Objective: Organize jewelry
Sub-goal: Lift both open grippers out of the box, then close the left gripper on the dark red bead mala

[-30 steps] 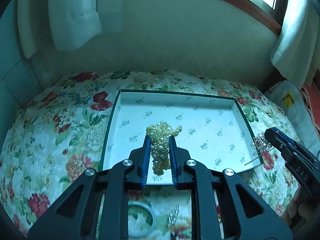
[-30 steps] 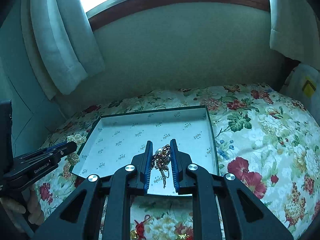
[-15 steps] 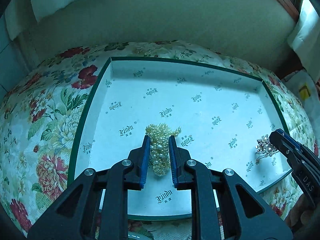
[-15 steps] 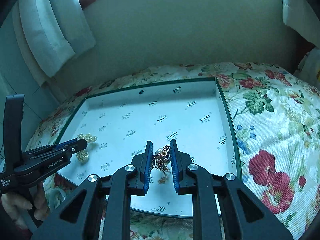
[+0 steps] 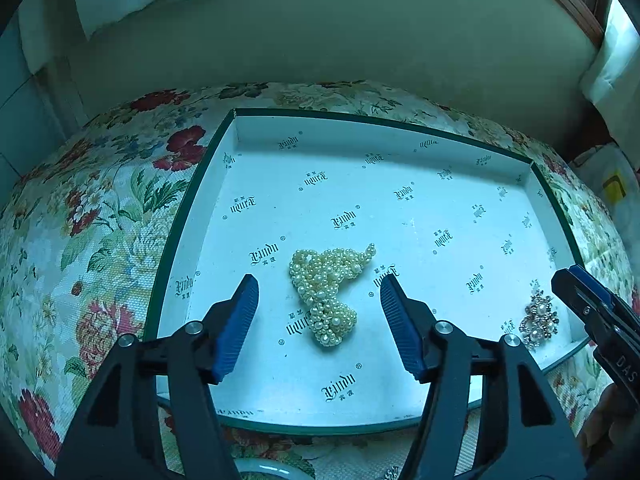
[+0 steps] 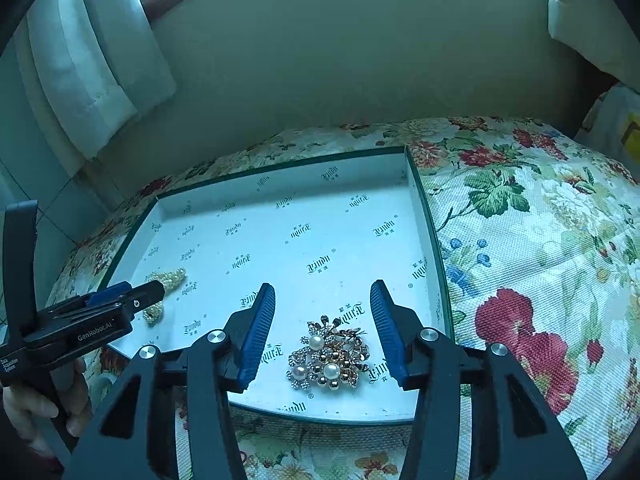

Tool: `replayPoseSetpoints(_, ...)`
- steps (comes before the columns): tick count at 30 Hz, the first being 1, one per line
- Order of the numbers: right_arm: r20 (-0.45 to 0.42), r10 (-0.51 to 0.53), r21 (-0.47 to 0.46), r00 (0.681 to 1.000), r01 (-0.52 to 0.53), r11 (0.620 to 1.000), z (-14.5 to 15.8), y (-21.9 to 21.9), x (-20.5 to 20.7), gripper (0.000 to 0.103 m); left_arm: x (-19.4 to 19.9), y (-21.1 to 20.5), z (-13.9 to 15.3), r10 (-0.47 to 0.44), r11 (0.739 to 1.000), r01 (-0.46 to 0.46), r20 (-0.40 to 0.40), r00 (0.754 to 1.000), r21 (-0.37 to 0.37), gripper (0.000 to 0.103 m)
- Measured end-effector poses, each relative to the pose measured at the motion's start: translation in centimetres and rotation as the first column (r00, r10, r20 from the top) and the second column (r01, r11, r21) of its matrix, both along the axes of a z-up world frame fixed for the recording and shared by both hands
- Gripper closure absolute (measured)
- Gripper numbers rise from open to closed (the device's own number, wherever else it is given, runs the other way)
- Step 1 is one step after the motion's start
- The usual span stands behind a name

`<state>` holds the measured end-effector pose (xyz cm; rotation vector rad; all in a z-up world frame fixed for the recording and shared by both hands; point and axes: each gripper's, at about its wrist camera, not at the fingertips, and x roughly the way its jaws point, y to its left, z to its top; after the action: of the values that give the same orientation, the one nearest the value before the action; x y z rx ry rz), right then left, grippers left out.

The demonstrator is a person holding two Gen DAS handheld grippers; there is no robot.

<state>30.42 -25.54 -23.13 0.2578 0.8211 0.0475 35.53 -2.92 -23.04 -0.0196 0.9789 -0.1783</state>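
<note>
The left gripper (image 5: 318,304) is hanging over the near left part of a shallow white box (image 5: 400,132) with a dark green rim, and its jaws have just been opening. They are now standing released, with the blue pads (image 5: 236,328) well clear on either side of a pearl bead cluster (image 5: 326,290). The cluster is lying flat on the printed floor of the box, between the pads but touching neither.

The right gripper (image 6: 322,326) is hanging over the near right corner of the same box (image 6: 280,168), and its jaws have likewise just been opening. They are released too, and a gold brooch (image 6: 330,360) set with pearls is lying on the box floor between the blue pads (image 6: 258,336), apart from both.

In the right wrist view the left gripper (image 6: 154,294) is showing at the left edge, with a person's hand (image 6: 40,408) gripping its handle and the bead cluster (image 6: 166,286) partly hidden behind its tip. In the left wrist view the right gripper's tip (image 5: 572,284) is sitting just beside the brooch (image 5: 538,320).

The box is resting on a flowered cloth (image 6: 540,260), with a pale wall (image 6: 340,48) and white curtains (image 6: 92,60) on the far side.
</note>
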Motion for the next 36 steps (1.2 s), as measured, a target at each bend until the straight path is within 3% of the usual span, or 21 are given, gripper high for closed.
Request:
replayPoseSetpoints(8, 0.02, 0.014, -0.029, 1.0, -0.013, 0.999, 3.9, 0.7, -2.7, 0.053, -2.8, 0.9, 2.7, 0.003, 1.0, -0.003, 0.023, 1.0, -0.015, 0.028)
replayPoseSetpoints(16, -0.019, 0.037, -0.045, 0.999, -0.037, 0.998, 4.8, 1.9, -8.4, 0.053, -8.6, 1.8, 4.2, -0.015, 1.0, 0.015, 0.021, 1.0, -0.013, 0.026)
replayPoseSetpoints(26, -0.11, 0.077, -0.055, 0.991, -0.083, 0.995, 2.9, 3.6, -14.8, 0.053, -15.5, 2.5, 2.4, -0.046, 0.999, 0.046, -0.043, 0.998, 0.007, 0.026)
replayPoseSetpoints(36, -0.147, 0.064, -0.037, 0.987, -0.071, 0.997, 1.8, 3.2, -18.1, 0.053, -19.7, 2.1, 0.1, -0.082, 0.996, 0.086, -0.099, 0.992, 0.035, 0.026)
